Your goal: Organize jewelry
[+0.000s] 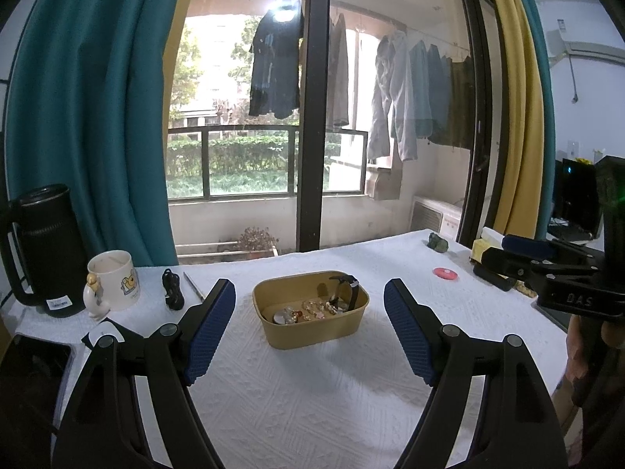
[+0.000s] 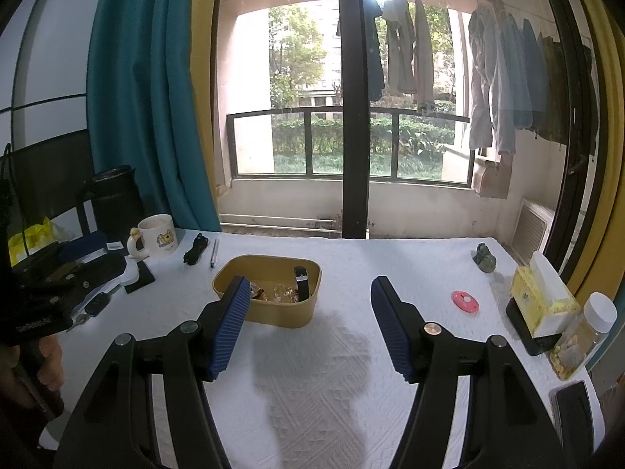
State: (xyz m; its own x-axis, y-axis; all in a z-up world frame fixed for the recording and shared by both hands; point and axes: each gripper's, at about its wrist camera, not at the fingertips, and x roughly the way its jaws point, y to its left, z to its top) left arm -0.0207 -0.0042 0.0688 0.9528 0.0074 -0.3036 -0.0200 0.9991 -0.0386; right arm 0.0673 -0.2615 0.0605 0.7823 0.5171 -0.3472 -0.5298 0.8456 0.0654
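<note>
Both grippers are hovering over the white cloth (image 1: 312, 391) with jaws spread wide and nothing between them. In the left wrist view the left gripper (image 1: 310, 332) is framing the tan tray (image 1: 312, 332) almost exactly: the tray is sitting at centre frame, straight ahead between the 2 blue pads (image 1: 211, 332). In the right wrist view the right gripper (image 2: 310, 328) is facing bare cloth, and the same tray is lying left of centre, partly hidden behind its left pad. The jewelry (image 1: 308, 310) is resting inside the tray as a cluster of small rings and trinkets, too small to sort out singly, with a black-strapped watch (image 1: 347, 293) leaning against the tray's far right wall. The tray's long axis is running left to right across both frames. Judging by this, the left hand is lined up better for a straight reach in, while the right would need to swing leftward first
</note>
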